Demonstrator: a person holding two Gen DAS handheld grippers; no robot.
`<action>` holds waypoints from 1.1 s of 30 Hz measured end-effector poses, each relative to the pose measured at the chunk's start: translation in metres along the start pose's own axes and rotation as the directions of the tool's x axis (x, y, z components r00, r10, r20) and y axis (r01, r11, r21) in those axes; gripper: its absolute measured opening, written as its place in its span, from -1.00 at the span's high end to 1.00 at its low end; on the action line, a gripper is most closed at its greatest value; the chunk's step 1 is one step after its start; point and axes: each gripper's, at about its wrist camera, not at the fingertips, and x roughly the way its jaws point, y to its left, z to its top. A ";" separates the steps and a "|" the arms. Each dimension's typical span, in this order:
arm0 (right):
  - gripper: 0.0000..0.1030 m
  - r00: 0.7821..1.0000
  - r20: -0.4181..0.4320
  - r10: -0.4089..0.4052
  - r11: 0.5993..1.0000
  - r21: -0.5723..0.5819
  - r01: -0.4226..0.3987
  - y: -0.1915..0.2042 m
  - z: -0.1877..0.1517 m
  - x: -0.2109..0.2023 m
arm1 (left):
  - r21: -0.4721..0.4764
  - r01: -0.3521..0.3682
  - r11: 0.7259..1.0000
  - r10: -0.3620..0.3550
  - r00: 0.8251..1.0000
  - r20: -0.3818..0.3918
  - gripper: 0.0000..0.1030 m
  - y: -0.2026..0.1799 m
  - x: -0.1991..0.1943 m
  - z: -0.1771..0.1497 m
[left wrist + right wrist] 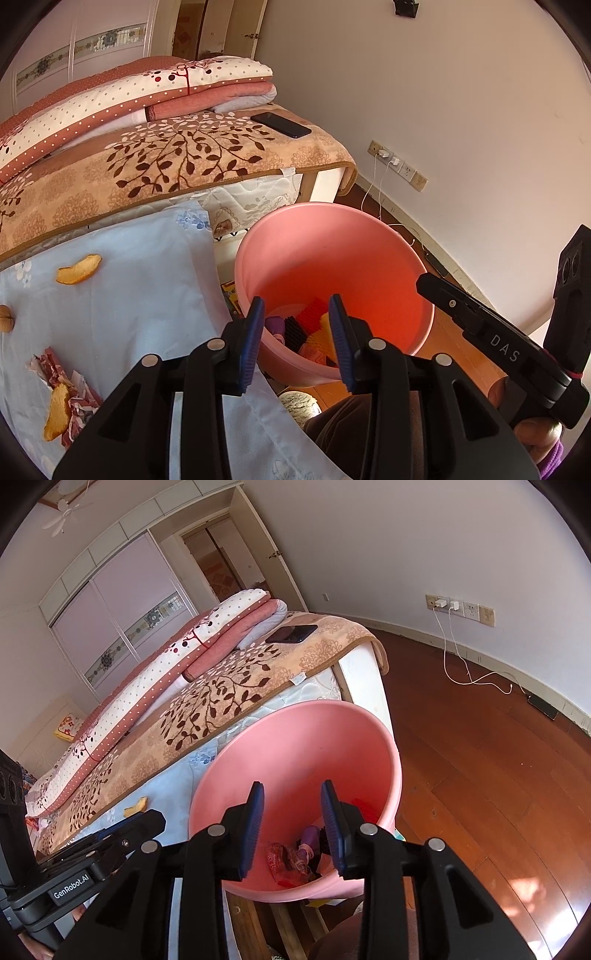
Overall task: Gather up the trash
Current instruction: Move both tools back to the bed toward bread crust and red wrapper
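Observation:
A pink plastic bin (pixel 369 254) stands on the floor beside the bed; it also shows in the right wrist view (pixel 295 746). Crumpled wrappers and colourful scraps (pixel 291 860) lie at its bottom. My left gripper (pixel 297 343) is open and empty over the bin's near rim. My right gripper (pixel 291 827) is open and empty above the bin's opening. On the light blue sheet (pixel 147 280) lie two orange peels (pixel 79 269) (pixel 57 411), a walnut (pixel 5 319) and a crumpled red-and-white wrapper (pixel 55 373).
The bed carries a leaf-patterned blanket (pixel 166 158), folded quilts (pixel 147 96) and a black phone (pixel 280 124). Wooden floor (pixel 480 775) lies to the right, with charger cables (pixel 465 672) trailing from wall sockets. The other gripper's body (pixel 498 339) is at the right.

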 end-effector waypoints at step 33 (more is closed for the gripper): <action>0.24 0.973 -0.164 0.159 0.950 -0.244 -0.197 0.127 -0.073 0.001 | -0.107 -0.175 0.979 0.182 0.981 0.070 0.30 0.107 -0.095 -0.063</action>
